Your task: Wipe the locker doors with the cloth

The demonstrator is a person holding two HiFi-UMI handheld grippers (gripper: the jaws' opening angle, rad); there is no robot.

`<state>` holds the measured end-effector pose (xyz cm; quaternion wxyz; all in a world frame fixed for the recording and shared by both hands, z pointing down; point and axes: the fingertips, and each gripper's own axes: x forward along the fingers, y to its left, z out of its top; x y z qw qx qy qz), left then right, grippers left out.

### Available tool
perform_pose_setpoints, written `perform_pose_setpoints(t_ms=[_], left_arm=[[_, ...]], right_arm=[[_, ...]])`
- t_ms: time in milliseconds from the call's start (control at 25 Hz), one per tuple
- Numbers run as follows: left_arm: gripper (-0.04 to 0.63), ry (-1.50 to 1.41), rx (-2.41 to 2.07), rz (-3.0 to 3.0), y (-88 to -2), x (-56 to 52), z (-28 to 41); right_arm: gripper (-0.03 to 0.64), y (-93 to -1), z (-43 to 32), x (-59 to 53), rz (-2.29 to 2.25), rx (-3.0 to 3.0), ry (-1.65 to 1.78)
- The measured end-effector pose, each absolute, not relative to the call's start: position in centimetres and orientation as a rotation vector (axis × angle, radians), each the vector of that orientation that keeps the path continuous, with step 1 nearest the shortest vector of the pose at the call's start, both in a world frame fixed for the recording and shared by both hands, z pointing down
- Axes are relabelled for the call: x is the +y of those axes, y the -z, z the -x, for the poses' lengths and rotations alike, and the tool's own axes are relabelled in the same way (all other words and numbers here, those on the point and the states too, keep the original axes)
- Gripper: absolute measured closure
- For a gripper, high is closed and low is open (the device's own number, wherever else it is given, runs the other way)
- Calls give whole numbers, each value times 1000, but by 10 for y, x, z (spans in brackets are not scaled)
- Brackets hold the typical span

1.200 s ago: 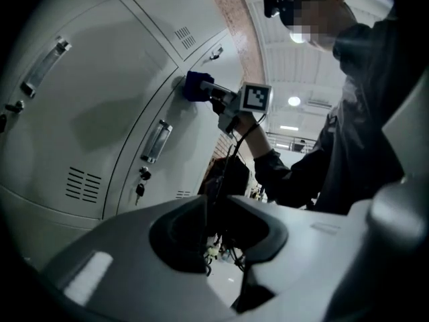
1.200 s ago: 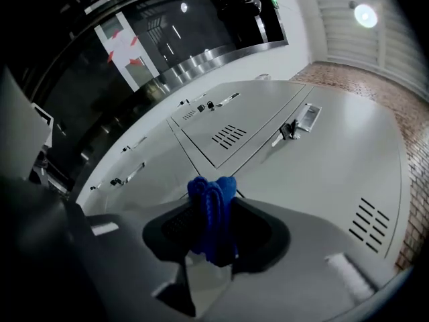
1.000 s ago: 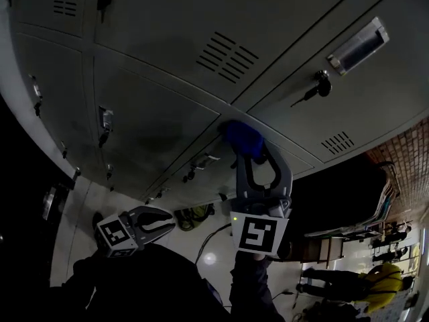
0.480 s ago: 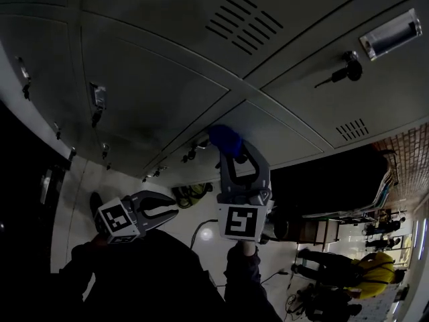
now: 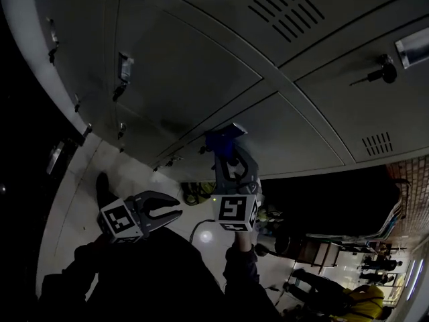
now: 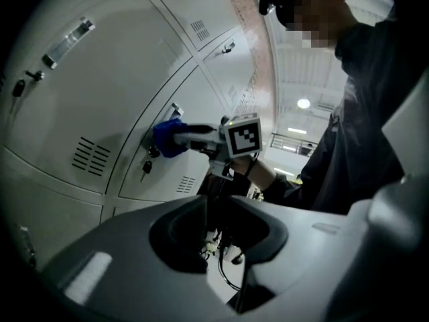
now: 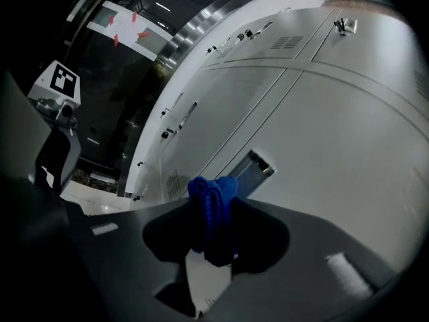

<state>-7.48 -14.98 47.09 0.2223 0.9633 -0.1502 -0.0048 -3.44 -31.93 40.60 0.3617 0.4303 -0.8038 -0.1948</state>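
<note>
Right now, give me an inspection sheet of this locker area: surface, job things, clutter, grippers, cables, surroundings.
Surface: grey locker doors, vented, keys in some locks.
Job's things: blue cloth, at a door.
Clutter: yellowish item on the floor, too dim to identify.
Grippers: right gripper shut on the cloth; left gripper shut, empty, held low.
Cables: one cable on the floor.
Surroundings: brick wall, person in yellow far off.

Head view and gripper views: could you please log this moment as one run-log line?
right gripper: shut on cloth | cloth: blue, against locker door | left gripper: shut, empty, off the lockers
</note>
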Motion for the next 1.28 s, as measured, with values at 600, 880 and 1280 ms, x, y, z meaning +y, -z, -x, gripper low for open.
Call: perform_pose_setpoints(t_ms=[600, 880, 1280], left_arm=[[523, -52, -446, -2622, -472, -145, 78], [523, -112, -346, -2627, -473, -147, 74], [523, -172, -260, -2649, -470, -165, 97]], right_arm=[[495, -443, 38, -286, -1070, -2227, 340], [495, -452, 42, -280, -1082, -2264, 252], [497, -478, 52, -275, -1078, -2193, 170]])
